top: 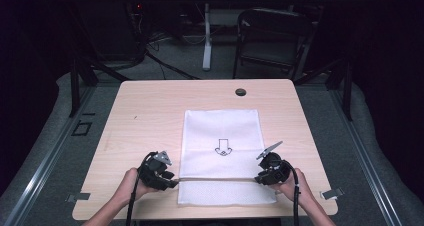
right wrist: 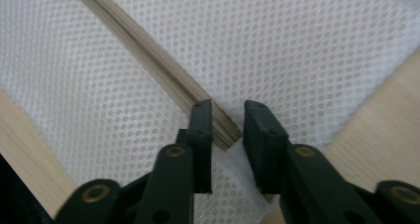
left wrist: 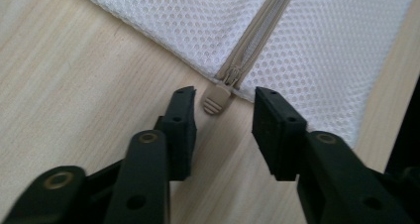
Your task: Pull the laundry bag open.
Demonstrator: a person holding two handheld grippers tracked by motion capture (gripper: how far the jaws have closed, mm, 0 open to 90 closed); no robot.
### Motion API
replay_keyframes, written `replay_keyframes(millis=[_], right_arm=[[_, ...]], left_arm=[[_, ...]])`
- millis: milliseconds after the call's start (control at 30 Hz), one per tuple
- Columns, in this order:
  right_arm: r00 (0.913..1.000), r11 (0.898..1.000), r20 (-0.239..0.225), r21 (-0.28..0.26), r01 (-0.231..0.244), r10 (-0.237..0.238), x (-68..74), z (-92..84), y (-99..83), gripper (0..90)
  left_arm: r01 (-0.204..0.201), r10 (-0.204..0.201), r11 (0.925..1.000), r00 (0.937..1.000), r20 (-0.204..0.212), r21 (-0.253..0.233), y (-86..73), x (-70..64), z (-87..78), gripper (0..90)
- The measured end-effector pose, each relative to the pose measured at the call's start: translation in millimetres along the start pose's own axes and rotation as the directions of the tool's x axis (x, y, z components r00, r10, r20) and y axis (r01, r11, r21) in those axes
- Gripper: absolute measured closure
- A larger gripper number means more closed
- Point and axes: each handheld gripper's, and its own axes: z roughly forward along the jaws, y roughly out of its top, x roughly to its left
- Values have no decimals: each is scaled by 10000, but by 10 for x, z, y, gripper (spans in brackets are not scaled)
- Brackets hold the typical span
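Two tools flank a white mesh laundry bag [top: 221,136] lying flat on the worktop [top: 145,111]: left tool [left wrist: 223,97] apart around its beige zipper pull [left wrist: 216,99], right tool [right wrist: 227,107] apart over the zipper's [right wrist: 148,50] other end.

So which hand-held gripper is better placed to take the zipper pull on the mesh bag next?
Probably the left hand-held gripper: its open jaws flank the beige zipper pull at the mesh bag's edge. The right hand-held gripper sits at the zipper's far end, better suited to hold that end.
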Motion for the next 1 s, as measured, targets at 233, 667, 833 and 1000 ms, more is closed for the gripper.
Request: replay_keyframes(millis=[233,667,833,1000], right_arm=[[9997,9983,185,-569,-158,169,12,-217,6,302],[9778,9754,1844,-2125,-596,999,-132,-612,-284,2],[9730,9736,1934,-2121,-839,1259,-232,-611,-435,0],[9701,9825,2101,-1641,-878,1218,-303,-539,-477,0]], left_arm=[[811,-850,9940,9951,-510,-732,12,7,-192,249],[2162,-2603,9557,9376,-2304,-2000,-286,-35,-610,78],[2332,-2886,9472,9191,-2683,-2199,-354,-15,-637,36],[2352,-2813,9558,9065,-3149,-1766,-335,48,-562,0]])
